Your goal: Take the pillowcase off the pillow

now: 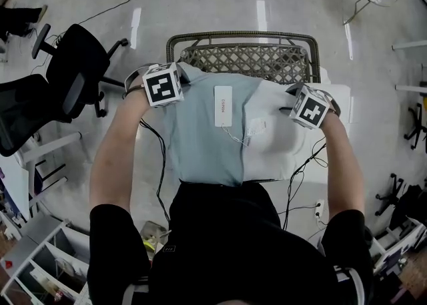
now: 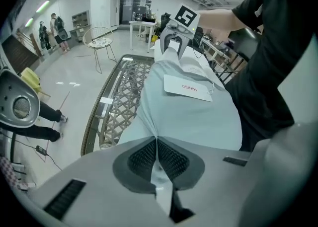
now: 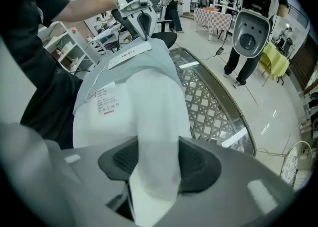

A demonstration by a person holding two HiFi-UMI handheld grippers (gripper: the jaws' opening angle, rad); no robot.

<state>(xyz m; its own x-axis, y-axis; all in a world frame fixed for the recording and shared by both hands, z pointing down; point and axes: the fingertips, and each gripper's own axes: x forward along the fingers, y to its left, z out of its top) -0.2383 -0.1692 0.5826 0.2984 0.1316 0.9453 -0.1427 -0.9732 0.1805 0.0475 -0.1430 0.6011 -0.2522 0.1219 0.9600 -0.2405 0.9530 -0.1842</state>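
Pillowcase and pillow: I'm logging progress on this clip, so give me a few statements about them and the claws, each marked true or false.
1. The left claw is shut on the blue pillowcase. True.
2. The right claw is empty. False: it is clamped on a fold of the white pillow.
3. The pillowcase is fully off the pillow. False: it covers the half on the left claw's side, and only the white end by the right claw is bare.
4. A white rectangular tag lies on top of the pillowcase. True.
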